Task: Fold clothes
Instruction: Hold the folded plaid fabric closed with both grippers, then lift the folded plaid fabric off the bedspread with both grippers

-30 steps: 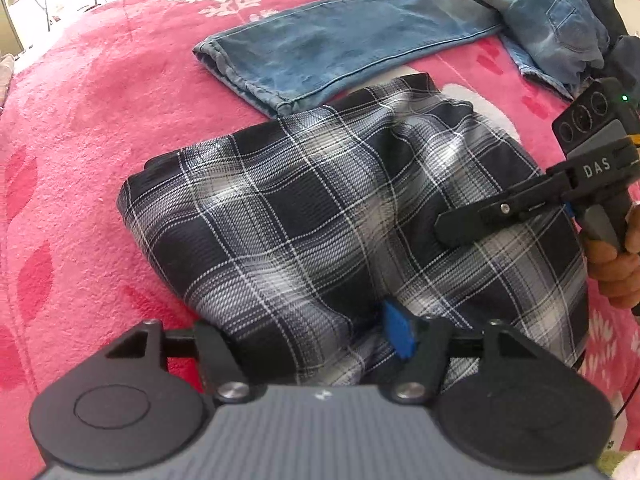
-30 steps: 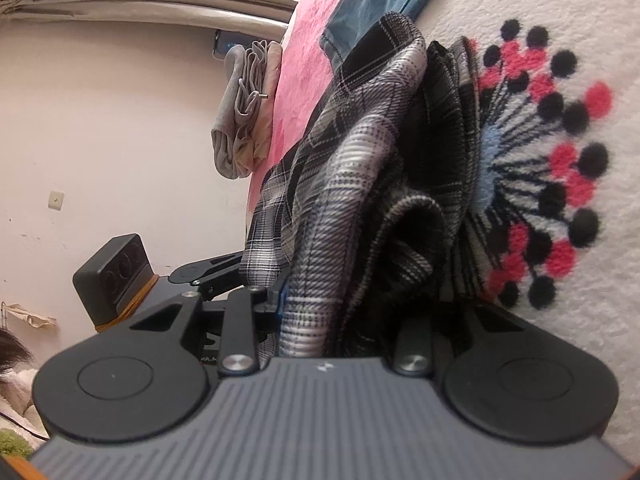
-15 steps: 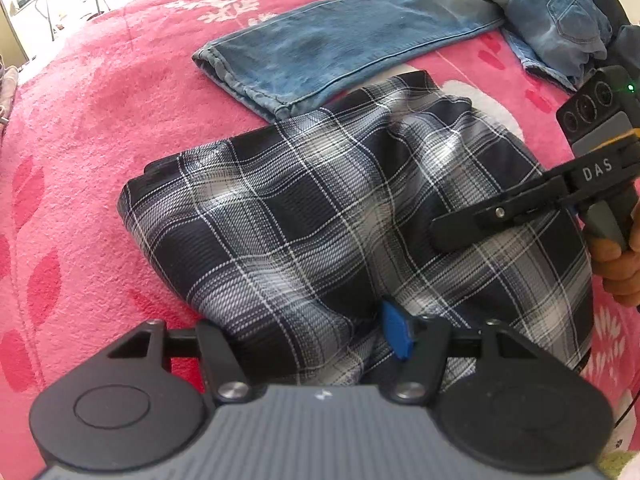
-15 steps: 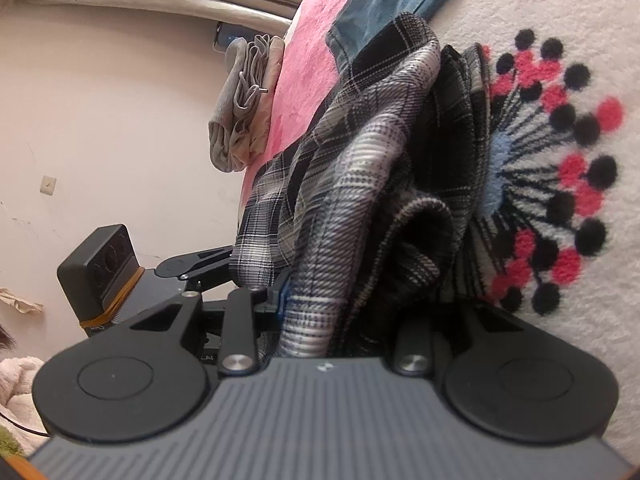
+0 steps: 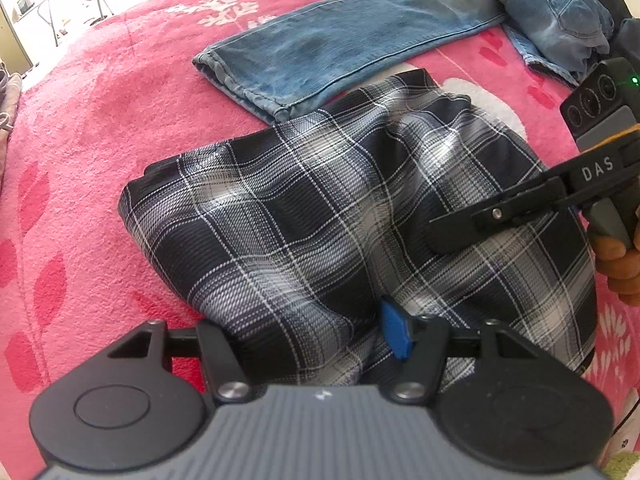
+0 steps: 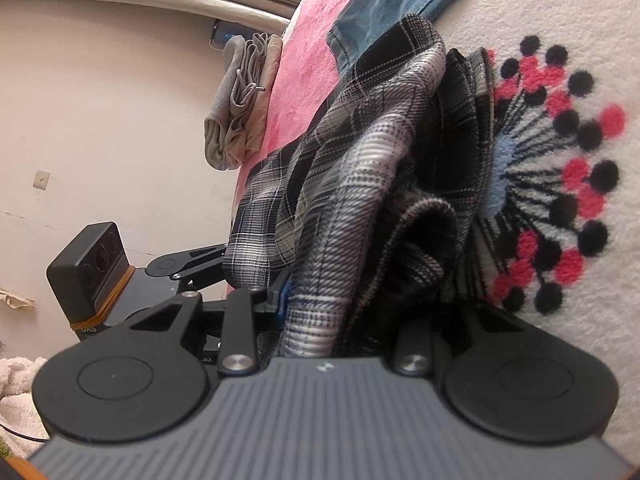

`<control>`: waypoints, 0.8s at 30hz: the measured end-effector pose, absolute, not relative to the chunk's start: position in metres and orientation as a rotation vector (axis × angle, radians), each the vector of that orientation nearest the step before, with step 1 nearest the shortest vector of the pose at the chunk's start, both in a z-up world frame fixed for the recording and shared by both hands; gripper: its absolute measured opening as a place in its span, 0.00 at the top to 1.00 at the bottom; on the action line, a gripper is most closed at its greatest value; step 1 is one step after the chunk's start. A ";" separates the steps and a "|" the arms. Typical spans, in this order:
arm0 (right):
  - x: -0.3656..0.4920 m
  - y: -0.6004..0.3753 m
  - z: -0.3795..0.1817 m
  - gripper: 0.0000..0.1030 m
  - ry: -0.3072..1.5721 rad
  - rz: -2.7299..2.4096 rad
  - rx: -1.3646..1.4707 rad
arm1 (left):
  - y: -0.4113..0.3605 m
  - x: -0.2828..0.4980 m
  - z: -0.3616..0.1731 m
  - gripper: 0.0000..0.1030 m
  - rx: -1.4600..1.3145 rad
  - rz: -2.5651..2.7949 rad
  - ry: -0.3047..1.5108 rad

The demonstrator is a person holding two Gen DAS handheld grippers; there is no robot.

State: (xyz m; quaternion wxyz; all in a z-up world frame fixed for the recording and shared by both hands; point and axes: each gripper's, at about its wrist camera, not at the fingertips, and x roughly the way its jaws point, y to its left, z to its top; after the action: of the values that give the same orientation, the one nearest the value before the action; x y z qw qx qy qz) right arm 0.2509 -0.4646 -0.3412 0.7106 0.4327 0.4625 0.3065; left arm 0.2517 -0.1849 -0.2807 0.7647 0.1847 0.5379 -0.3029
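A black-and-white plaid garment (image 5: 320,208) lies folded in a thick bundle on the pink blanket (image 5: 80,152). My left gripper (image 5: 308,340) points steeply down at its near edge, with a thick bunch of the plaid cloth pressed between the blue-padded fingers (image 5: 394,332). My right gripper (image 5: 448,236) comes in from the right, held by a hand (image 5: 616,264); its upper finger lies on top of the cloth. In the right wrist view the plaid garment (image 6: 360,184) rises in folds out of the right gripper (image 6: 344,316), which is shut on it. The left gripper (image 6: 180,264) shows at the left there.
Blue jeans (image 5: 340,44) lie stretched across the blanket just beyond the plaid garment, with more denim (image 5: 560,12) heaped at the far right. Grey clothes (image 6: 236,112) hang at the bed's far edge by the wall. A white patch with red and black dots (image 6: 560,184) borders the garment.
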 end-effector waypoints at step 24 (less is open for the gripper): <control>0.236 -0.440 -0.293 0.72 0.942 0.628 0.595 | -0.175 0.233 -0.264 0.69 0.402 -0.687 1.012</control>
State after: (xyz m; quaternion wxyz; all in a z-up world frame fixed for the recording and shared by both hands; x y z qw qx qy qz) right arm 0.2361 -0.4395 -0.2930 0.8024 0.2778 0.4395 0.2930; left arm 0.2327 -0.1750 -0.2642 0.7998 0.1873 0.4717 -0.3205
